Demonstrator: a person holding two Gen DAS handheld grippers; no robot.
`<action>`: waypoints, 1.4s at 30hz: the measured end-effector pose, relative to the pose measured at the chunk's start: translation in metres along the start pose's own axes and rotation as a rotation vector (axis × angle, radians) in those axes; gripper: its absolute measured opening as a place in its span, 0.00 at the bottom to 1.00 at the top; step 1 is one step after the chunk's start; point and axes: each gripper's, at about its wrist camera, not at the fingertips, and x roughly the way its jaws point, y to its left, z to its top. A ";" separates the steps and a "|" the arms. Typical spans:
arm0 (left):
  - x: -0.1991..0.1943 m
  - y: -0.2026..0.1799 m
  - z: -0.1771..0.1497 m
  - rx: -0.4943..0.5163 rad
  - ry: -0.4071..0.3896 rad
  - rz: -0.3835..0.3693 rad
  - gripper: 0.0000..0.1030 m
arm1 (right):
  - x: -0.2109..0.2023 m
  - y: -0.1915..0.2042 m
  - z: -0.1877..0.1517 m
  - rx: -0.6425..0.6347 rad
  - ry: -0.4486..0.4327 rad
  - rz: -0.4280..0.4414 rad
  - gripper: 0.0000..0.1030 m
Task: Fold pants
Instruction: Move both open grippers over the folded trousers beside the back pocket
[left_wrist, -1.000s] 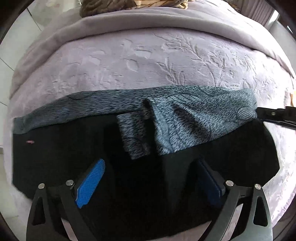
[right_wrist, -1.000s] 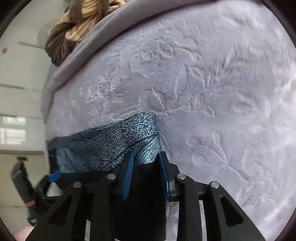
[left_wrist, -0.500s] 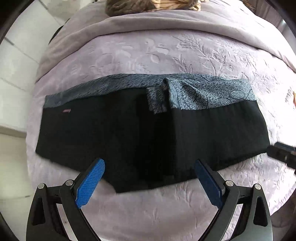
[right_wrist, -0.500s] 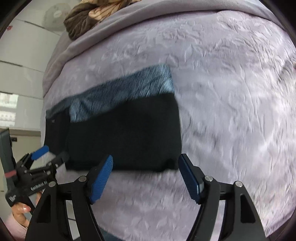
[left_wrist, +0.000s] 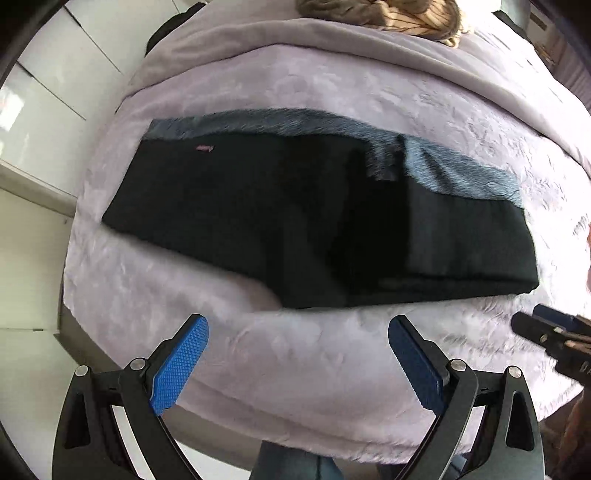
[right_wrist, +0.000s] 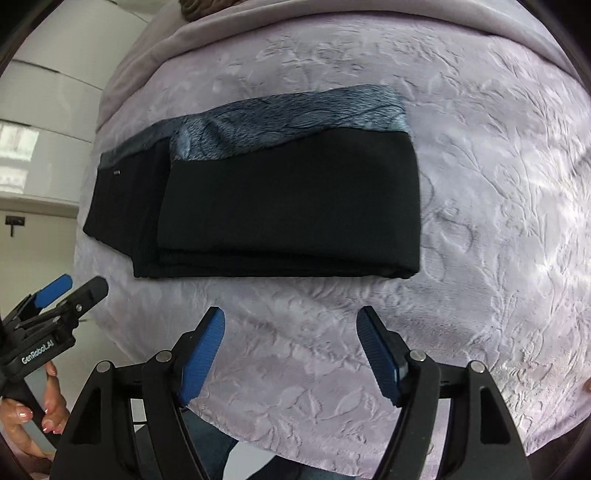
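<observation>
While the pants (right_wrist: 288, 206) lie folded on the bedspread (right_wrist: 498, 184), both grippers' fingers (right_wrist: 201, 356) gape, unobstructed.

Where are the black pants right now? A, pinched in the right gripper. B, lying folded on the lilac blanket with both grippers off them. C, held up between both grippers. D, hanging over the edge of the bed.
B: the black pants lie flat, folded, on the lilac blanket, while the right gripper and left gripper are open, clear of the cloth.
</observation>
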 end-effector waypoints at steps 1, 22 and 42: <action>0.001 0.007 0.000 0.004 0.001 0.003 0.96 | 0.000 0.006 0.000 0.001 -0.005 0.000 0.75; 0.070 0.179 0.026 -0.037 0.017 -0.115 0.96 | 0.071 0.226 0.005 -0.064 0.014 -0.088 0.75; 0.117 0.205 0.058 -0.120 0.003 -0.191 0.96 | 0.069 0.229 0.008 -0.091 0.075 -0.173 0.75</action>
